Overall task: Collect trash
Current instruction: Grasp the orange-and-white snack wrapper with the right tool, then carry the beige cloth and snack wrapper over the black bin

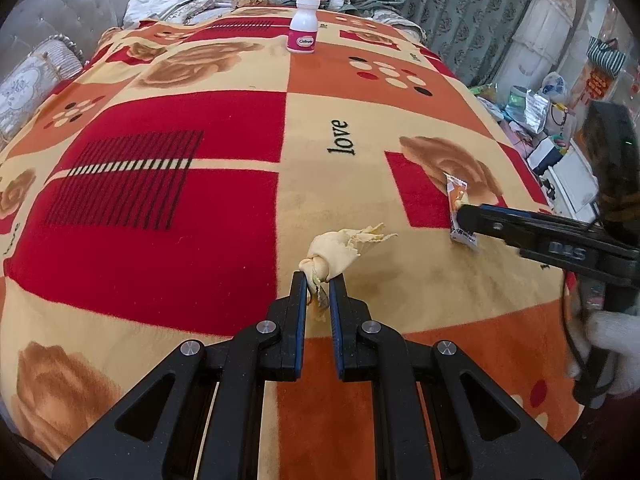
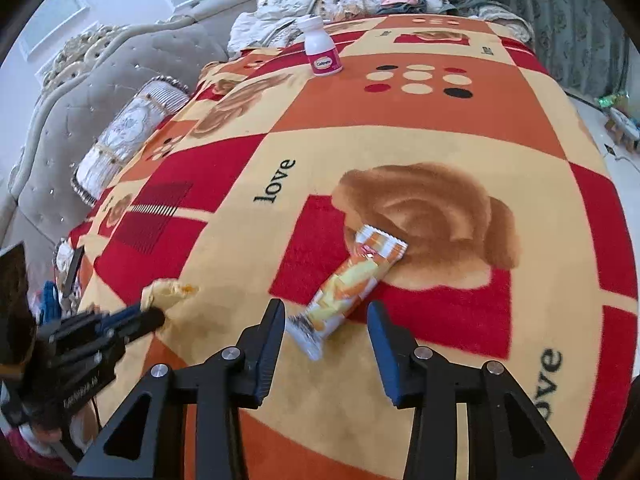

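So, left gripper (image 1: 318,280) is clamped tight on a crumpled yellow paper wad (image 1: 340,246), which sits on the patterned blanket (image 1: 160,208). Right gripper (image 2: 326,320) stands partly open, the near end of an orange-white snack wrapper (image 2: 352,284) lying between its fingers; contact looks absent, though blur makes that uncertain. White pill bottle (image 1: 303,26) stands far back.

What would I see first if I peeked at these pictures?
The big blanket in red, orange and cream squares, with "love" printed on it, fills the view. Near its front edge the left tongs pinch a crumpled yellow wrapper, and to the right the right tongs stand open around the end of an orange snack packet. Far back stands a white bottle with a pink label.
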`<state>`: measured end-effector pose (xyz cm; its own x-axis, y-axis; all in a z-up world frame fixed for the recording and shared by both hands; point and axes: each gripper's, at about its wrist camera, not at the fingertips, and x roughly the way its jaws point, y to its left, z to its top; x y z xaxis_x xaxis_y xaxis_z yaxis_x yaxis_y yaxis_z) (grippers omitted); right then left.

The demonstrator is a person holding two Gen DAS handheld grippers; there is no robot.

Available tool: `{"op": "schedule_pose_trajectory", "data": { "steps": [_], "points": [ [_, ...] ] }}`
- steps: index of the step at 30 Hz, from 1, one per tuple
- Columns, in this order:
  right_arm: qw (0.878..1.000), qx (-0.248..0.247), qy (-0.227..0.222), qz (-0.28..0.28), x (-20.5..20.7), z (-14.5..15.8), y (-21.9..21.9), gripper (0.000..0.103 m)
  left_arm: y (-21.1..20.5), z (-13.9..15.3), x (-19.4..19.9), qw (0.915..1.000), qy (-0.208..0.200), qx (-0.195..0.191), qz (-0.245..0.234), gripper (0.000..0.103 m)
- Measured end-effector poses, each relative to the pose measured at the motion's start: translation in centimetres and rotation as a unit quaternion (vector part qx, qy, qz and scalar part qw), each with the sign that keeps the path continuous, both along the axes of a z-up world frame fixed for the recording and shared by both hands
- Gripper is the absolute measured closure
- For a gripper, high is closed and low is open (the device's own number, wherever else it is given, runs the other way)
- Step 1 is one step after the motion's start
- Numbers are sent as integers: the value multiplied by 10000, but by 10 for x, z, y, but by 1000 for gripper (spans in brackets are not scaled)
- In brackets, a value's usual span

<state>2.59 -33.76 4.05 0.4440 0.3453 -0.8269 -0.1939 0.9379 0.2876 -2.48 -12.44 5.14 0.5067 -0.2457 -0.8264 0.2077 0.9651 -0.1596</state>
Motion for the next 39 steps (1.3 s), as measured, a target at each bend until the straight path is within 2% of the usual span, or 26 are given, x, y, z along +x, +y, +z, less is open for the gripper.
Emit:
{"op": "schedule_pose_trajectory", "data": {
  "steps": [4, 6, 8, 12, 17, 20, 23, 27, 32, 39],
  "points": [
    [9992, -399, 85, 58, 3, -9, 8, 62, 1, 3, -2, 10000, -34, -54, -7, 94],
    [9977, -627, 9, 237, -2, -8, 8, 67, 1, 4, -2, 10000, -39, -71, -9, 94],
    [9966, -804, -50, 175, -5, -5, -2, 67, 0, 3, -1, 10000, -31, -80, -16, 94],
    [9993, -337, -62, 168, -5, 7, -21, 67, -1, 1, 0, 9999, -11, -128, -5, 94],
    [9957, -609, -325, 620, -4, 12, 2, 62, -4, 2, -3, 9999, -13, -134, -28, 94],
    [9902, -957, -347, 956, 1, 1, 20, 62, -4, 3, -4, 9999, -17, -131, -34, 94],
    [9856, -1295, -343, 1035, 6, -15, 29, 62, -3, 4, -4, 9999, -7, -140, -37, 94],
    [9884, -1068, -375, 1014, 2, -12, 25, 85, -5, 4, -3, 9997, 33, -217, -46, 94],
    [9917, -785, -539, 867, -21, 3, 14, 85, -15, 8, -6, 9995, 8, -299, -110, 94],
    [9946, -616, -516, 660, -51, 7, 1, 85, -33, 14, -20, 9991, -24, -306, -297, 94]
  ]
}}
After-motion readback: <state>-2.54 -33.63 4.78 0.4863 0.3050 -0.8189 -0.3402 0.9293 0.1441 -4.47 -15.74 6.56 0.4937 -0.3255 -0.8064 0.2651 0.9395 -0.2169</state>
